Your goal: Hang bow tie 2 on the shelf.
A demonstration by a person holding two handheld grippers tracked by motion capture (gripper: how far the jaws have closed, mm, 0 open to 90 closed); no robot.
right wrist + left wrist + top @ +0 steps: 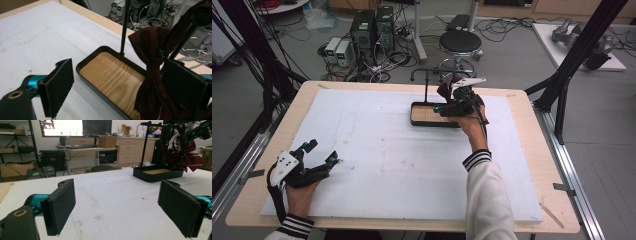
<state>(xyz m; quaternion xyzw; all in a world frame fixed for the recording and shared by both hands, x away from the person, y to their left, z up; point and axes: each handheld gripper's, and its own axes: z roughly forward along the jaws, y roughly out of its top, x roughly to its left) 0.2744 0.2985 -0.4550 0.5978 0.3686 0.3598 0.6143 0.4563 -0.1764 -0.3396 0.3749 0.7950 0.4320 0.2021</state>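
A dark red bow tie (152, 50) hangs from a black stand over its wood-lined tray (95, 53) at the back middle of the table. My right gripper (117, 87) is open around the tie's lower half, and the cloth lies close against the right pad (185, 87), well clear of the left one. From above, the right gripper (443, 100) sits at the tray's (432, 125) right end beside the bow tie (443, 90). My left gripper (323, 152) rests open at the front left. Nothing lies between the left gripper's (116, 205) pads, which face the distant tray (155, 177).
A white foam board (387, 160) covers most of the wooden table (522, 100). The stand's upright post (125, 27) rises from the tray's back rim. Behind the table are a black stool (460, 42), computer towers (372, 30) and cables. Black frame struts (572, 55) flank the right side.
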